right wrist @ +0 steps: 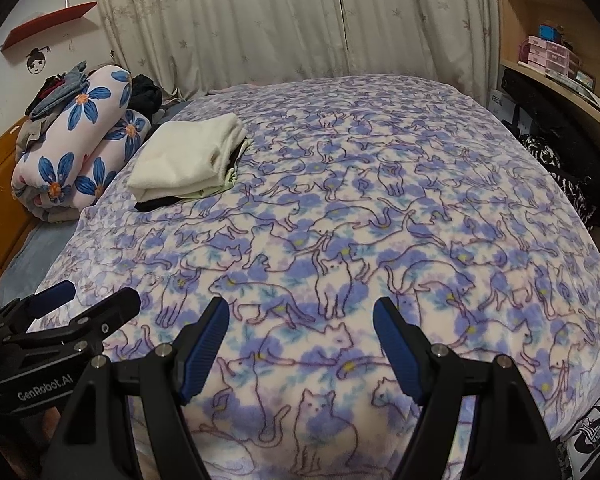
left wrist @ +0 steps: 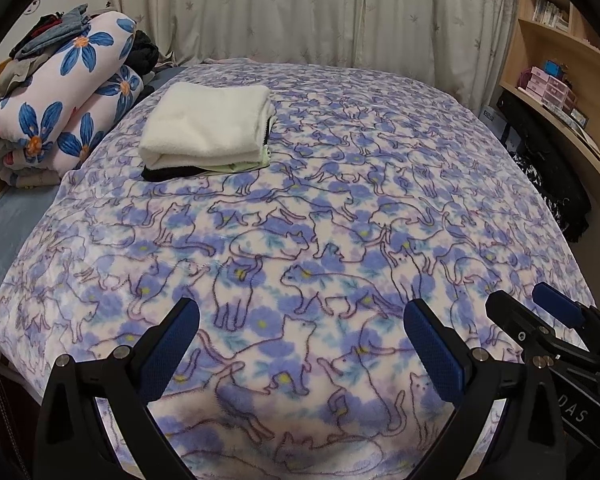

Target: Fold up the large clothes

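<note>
both grippers, left gripper (left wrist: pixel 300 320) and right gripper (right wrist: pixel 300 320), gape empty over flat blanket (left wrist: pixel 340 208).

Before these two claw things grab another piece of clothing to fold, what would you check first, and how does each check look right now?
1. Left gripper open and empty: ok.
2. Right gripper open and empty: ok.
3. Cat-print blanket lying flat as a folding surface: ok.
4. Folded stack tidy, white piece on top: ok.
5. Unfolded clothes on the flowered quilt within reach: cannot tell.
6. Grippers apart, not touching: ok.
</note>
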The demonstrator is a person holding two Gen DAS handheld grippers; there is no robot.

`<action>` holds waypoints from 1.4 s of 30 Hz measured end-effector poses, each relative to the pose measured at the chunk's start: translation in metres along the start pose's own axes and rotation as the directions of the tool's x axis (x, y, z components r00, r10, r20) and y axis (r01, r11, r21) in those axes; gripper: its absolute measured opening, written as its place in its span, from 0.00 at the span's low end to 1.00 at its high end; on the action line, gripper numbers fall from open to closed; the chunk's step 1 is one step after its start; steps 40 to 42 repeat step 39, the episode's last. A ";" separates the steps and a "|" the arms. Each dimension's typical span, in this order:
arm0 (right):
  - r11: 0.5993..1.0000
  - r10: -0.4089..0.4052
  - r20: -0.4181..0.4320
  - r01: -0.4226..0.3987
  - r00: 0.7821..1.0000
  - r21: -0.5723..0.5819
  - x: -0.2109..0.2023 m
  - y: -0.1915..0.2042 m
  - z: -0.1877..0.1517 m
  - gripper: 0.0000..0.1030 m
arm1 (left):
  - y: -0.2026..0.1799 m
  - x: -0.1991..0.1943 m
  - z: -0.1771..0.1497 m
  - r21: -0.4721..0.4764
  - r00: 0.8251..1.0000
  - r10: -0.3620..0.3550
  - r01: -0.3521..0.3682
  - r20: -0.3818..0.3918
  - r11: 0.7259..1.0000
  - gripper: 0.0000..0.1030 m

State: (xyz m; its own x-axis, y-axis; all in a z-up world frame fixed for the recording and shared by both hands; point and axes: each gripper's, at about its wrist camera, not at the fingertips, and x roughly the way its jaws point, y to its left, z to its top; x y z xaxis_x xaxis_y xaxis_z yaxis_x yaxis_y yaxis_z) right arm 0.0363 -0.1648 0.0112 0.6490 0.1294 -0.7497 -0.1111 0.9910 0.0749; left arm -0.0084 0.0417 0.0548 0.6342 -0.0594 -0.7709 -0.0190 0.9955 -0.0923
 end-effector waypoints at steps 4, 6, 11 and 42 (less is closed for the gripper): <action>1.000 0.003 -0.005 -0.003 1.000 0.002 0.000 -0.001 0.000 0.73 | 0.001 -0.003 -0.002 -0.003 1.000 0.008 -0.008 0.000 1.000 0.98; 1.000 0.002 -0.007 -0.002 1.000 0.002 0.001 0.000 -0.002 0.73 | 0.002 -0.004 -0.003 -0.004 1.000 0.014 -0.014 -0.003 1.000 0.98; 1.000 -0.001 -0.010 0.001 1.000 0.002 0.002 0.002 -0.003 0.73 | 0.003 -0.003 -0.003 -0.003 1.000 0.021 -0.021 -0.011 1.000 0.98; 1.000 -0.004 -0.017 0.004 1.000 0.002 0.004 -0.001 -0.005 0.73 | 0.007 0.003 -0.004 0.004 0.999 0.027 -0.027 -0.025 1.000 0.98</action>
